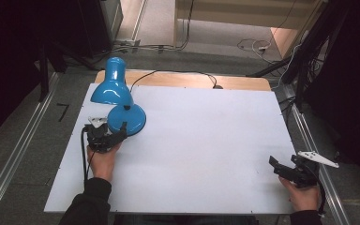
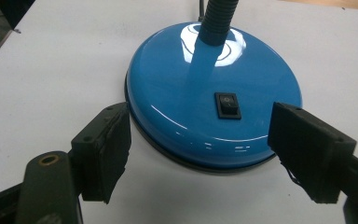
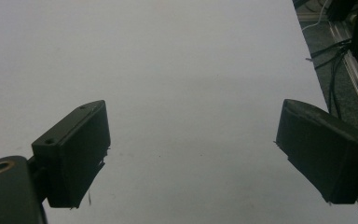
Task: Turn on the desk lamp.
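A glossy blue metal desk lamp [image 1: 122,101] stands at the far left of the white counter [image 1: 201,150]. Its round domed base [image 2: 214,93] sits flat on the surface, with a thin dark rim underneath. A small black rocker switch [image 2: 227,105] is set into the near side of the base, facing you. A blue flexible neck [image 2: 218,21] rises from the middle of the base, and from above the bell-shaped shade [image 1: 111,86] leans toward the counter's far left corner. A black cord [image 1: 143,77] runs from the lamp toward the back edge, where a strip of bare wood [image 1: 243,83] shows.

Your left tool [image 1: 117,132] lies low just in front of the base. Its two black jaws are spread wide, wider than the near part of the base, one on each side of the near rim. They close on nothing; whether the left pad [image 2: 107,149] brushes the rim cannot be told.

Your right tool [image 1: 281,168] rests well apart from the lamp, at the near right corner of the counter. Its jaws are spread wide too, with bare white surface between them.

Beyond the counter are grey floor, metal rails [image 1: 9,159] and loose cables [image 1: 258,46].
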Available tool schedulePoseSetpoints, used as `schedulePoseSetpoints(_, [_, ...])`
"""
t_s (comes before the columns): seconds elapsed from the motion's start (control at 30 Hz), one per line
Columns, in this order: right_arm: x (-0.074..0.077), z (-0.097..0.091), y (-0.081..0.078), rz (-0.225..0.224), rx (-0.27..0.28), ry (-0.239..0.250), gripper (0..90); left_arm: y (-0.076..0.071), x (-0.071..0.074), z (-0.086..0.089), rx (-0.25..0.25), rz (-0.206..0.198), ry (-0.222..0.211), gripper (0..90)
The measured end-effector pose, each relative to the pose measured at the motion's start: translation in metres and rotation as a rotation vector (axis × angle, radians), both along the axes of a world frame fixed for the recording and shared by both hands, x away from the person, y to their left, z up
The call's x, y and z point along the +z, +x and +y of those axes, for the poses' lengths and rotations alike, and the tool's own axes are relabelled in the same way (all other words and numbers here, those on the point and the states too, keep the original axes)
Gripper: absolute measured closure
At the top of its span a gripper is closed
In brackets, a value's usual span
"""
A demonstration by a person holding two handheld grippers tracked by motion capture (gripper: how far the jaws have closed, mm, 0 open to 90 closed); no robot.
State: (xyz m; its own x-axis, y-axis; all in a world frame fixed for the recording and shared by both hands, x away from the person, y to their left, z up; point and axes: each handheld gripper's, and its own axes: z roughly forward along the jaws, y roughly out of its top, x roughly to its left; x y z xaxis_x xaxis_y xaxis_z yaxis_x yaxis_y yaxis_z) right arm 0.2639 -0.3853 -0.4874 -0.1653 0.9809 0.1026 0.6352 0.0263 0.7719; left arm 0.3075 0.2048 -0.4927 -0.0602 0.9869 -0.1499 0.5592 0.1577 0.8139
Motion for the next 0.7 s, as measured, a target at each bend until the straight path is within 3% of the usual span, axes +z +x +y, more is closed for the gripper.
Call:
schedulePoseSetpoints(0.47, [-0.0002,0.0003,0.0003,0.002,-0.002,0.000,8.3,0.0071,-0.0045,-0.0023,-0.016,-0.015,-0.027,35.3])
schedulePoseSetpoints(0.57, [-0.0002,0.0004,0.0003,0.002,-0.002,0.000,8.3,0.0079,-0.0052,-0.0025,-0.024,-0.026,-0.034,44.4])
schedulePoseSetpoints(0.7, [-0.0002,0.0003,0.0003,0.002,-0.002,0.000,8.4,0.0075,-0.0048,-0.0041,-0.051,-0.051,-0.035,63.9])
